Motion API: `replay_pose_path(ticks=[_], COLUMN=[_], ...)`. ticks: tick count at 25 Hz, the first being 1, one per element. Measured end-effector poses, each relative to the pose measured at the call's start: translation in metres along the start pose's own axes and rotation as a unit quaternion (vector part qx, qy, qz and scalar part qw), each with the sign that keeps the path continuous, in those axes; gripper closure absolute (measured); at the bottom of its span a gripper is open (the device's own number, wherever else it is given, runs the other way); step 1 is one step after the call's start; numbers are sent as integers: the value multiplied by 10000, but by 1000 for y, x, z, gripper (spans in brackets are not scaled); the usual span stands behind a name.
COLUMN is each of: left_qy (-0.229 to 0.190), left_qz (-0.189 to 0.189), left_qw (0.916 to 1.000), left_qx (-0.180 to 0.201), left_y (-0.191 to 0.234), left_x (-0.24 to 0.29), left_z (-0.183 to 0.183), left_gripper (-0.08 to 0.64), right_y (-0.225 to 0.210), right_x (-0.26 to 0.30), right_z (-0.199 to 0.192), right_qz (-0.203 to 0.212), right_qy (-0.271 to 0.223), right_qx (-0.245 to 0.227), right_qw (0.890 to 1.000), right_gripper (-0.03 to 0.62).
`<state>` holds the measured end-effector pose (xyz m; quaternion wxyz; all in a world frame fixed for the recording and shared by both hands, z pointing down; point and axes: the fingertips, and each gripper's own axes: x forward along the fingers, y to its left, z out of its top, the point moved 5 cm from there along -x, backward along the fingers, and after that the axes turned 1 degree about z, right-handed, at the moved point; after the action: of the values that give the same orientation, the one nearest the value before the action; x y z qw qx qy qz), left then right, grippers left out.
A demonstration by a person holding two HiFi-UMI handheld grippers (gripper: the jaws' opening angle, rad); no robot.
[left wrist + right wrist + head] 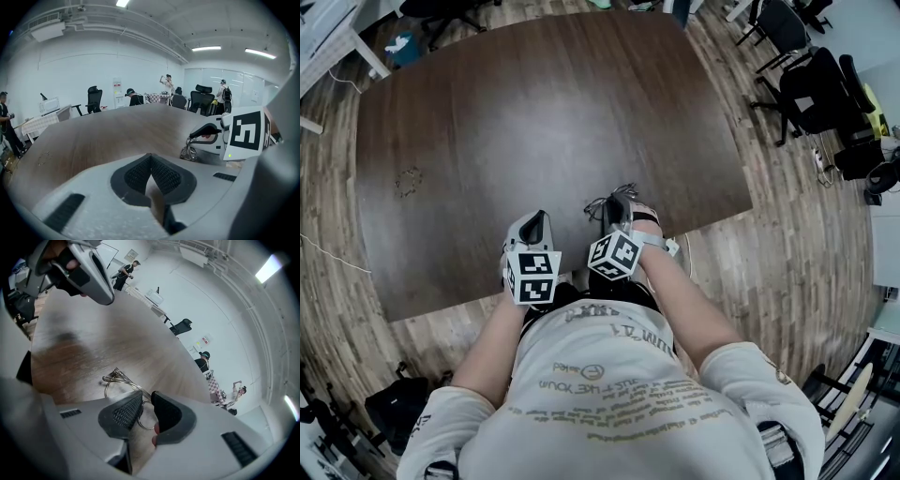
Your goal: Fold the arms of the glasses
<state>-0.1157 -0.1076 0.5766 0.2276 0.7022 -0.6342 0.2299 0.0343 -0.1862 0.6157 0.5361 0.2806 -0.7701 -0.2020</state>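
Quick count: I'm holding 2 grippers, there's 1 pair of glasses (115,376), and it's all going on over 1 dark wooden table (534,122). Each gripper is carrying 1 marker cube, so 2 cubes (532,277) in total.

My right gripper (617,204) is pinching the glasses. In the right gripper view its jaws are sitting almost together, with only a thin gap between them, and the wire frame is running through that gap. 1 round rim is lying right between the pads (123,412) and the other rim is sticking out past them. The long axis of the glasses is running along the jaws, with the free end and its little hinge lump pointing away from me, toward the middle of the table. I can't tell whether the arms are folded or open. The glasses are sitting low by the near edge of the table, right in front of me; whether they're touching the wood I can't say.

My left gripper (534,228) is hanging just beside the right one. Its jaws are pressing together with nothing in them.

In the left gripper view, 4 people (166,83) are showing at the back of the room.
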Motion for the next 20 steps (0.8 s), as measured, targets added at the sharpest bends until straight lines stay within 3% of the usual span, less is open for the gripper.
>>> replay_pose_path(ticks=[8, 12, 13, 15, 20], left_qy=[-22, -66, -84, -127, -331], left_qz=[-69, -131, -153, -214, -340], left_qw=[10000, 9999, 9998, 9997, 9986], left_qx=[49, 75, 85, 88, 222], left_y=[4, 5, 5, 4, -2], left_x=[-2, -3, -3, -3, -6], left_z=[0, 1, 2, 7, 27], left_gripper=[546, 546, 546, 546, 546], right_y=[1, 3, 2, -2, -24], right_x=[-4, -9, -11, -16, -35], right_z=[4, 1, 0, -1, -4], right_qz=[416, 405, 370, 309, 66], right_qy=[46, 141, 150, 147, -86], right_qx=[449, 560, 642, 935, 2176], right_qw=[9981, 9975, 9971, 9950, 9760], right_gripper=[469, 478, 510, 565, 577])
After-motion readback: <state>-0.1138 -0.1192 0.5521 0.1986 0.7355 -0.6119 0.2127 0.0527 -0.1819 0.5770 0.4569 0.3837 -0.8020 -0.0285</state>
